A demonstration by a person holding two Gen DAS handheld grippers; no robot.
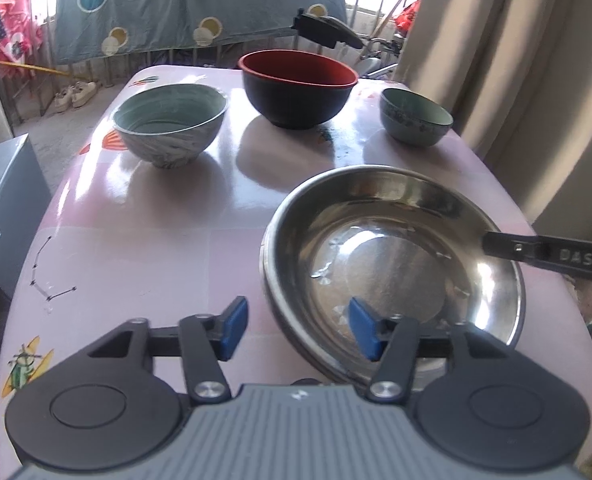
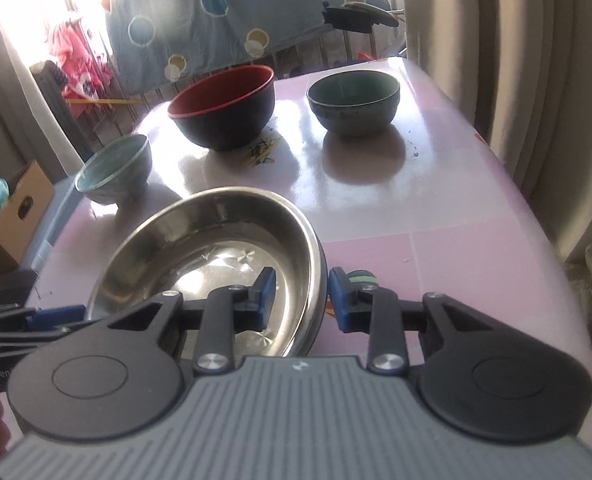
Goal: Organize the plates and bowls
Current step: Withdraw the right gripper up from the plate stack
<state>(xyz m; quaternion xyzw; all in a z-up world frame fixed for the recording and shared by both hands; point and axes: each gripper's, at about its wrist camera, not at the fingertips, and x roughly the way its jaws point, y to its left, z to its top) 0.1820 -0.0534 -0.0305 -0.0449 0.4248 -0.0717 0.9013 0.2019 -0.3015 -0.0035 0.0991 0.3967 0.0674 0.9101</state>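
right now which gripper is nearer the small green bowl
Right. The right gripper straddles the steel bowl's rim on the side toward the small green bowl; the left gripper is at its opposite side.

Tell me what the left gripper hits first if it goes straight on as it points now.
Most likely the steel bowl: its near rim already lies between the open left gripper's fingers, so going on should drive the rim deeper between them. Depth is hard to judge.

three bowls (image 1: 296, 88) line the far edge; pink table (image 1: 155, 220) between bare.
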